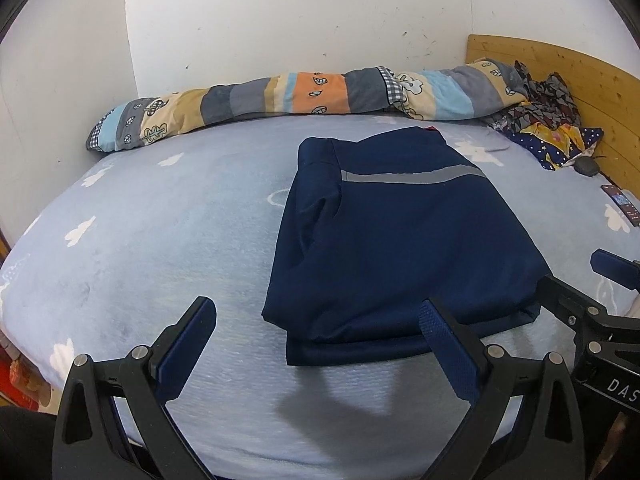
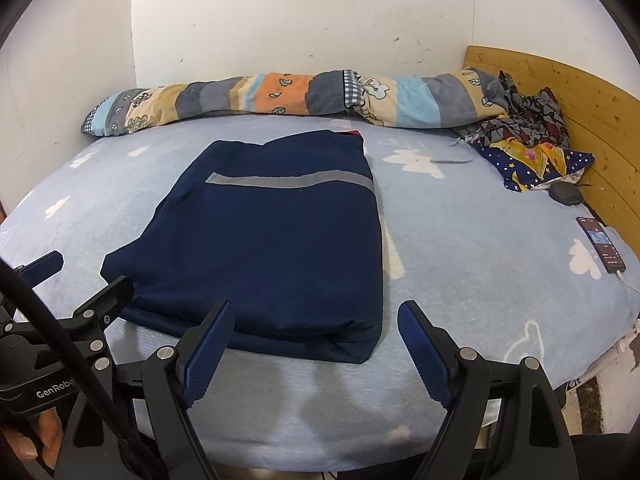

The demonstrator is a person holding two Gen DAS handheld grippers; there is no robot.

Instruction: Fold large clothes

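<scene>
1. Looking along my left gripper [image 1: 320, 344], I see its jaws spread wide and holding nothing. The navy garment [image 1: 400, 248] lies folded into a neat rectangle on the pale blue bedsheet [image 1: 160, 220], just ahead of my right finger [image 1: 444, 344], which overlaps its near hem in the picture. My left finger [image 1: 192, 344] stands over bare sheet. The garment's long axis runs away from my fingers toward the patchwork quilt roll [image 1: 280, 96], the grey reflective stripe [image 1: 412, 176] crossing its far end.

2. From my right gripper [image 2: 316, 344], jaws likewise released and empty, the garment [image 2: 272, 248] sits ahead and mostly left of the gap; my left finger [image 2: 212, 344] overlaps its near edge, my right finger [image 2: 424, 344] is over sheet. Sleeves appear tucked in, so folding seems mostly done; a final halving across the long axis may remain.
</scene>
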